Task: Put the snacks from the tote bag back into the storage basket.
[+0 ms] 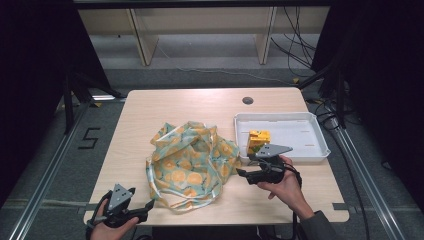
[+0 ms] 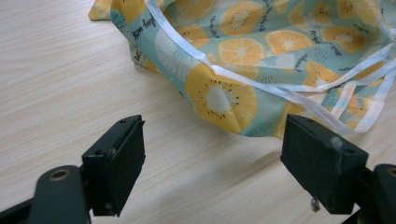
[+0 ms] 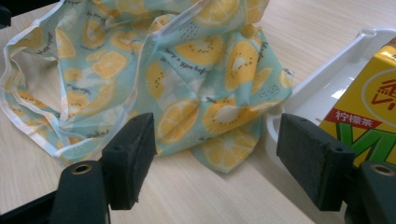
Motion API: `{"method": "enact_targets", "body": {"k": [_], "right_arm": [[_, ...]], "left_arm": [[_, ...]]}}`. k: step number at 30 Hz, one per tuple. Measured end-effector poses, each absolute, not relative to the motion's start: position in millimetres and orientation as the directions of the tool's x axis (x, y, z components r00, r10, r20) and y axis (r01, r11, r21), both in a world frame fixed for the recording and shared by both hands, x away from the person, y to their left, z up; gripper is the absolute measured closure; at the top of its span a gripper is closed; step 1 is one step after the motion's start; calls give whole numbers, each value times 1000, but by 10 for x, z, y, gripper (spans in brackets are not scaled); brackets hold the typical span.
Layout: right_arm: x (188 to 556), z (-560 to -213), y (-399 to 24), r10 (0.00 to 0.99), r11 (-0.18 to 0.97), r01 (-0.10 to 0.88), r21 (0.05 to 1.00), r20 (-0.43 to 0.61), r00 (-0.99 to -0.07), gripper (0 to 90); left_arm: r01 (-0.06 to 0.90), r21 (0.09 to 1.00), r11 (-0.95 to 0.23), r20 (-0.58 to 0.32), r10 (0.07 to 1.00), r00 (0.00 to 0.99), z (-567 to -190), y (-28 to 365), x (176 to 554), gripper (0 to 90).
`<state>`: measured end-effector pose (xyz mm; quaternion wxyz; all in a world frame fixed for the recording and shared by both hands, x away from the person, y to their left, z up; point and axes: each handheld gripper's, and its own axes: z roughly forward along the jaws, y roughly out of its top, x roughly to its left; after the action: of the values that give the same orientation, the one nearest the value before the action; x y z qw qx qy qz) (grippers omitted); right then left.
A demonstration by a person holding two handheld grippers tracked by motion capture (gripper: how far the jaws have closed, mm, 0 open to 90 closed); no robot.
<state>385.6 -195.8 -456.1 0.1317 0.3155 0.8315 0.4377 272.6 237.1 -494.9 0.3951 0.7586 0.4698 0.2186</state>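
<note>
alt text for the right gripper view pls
The right gripper holds its two black jaws open over the wooden table, aimed at a crumpled citrus-print cloth bag. At right, a yellow drink carton sits in a white tray.

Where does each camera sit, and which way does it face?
High view: above the person's side, looking forward and down on the table; both hands and claws enter at the bottom.
Left gripper view: on the left claw, low, facing the fruit-print cloth bag; open jaws.
Right gripper view: on the right claw, facing the bag, white tray and yellow drink carton.
All share the bag.
</note>
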Motion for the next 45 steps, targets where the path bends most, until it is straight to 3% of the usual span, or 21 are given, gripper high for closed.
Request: {"method": "enact_targets", "body": {"k": [17, 45], "right_arm": [[3720, -4651, -1991, 645, 431, 435, 791, 67, -762, 276], [3378, -4844, -2076, 667, 476, 486, 733, 60, -743, 197]], "left_arm": [[543, 787, -293, -11, 873, 487, -4942, 2395, 2723, 210], [543, 796, -267, -30, 879, 477, -4976, 2352, 2728, 210]]}}
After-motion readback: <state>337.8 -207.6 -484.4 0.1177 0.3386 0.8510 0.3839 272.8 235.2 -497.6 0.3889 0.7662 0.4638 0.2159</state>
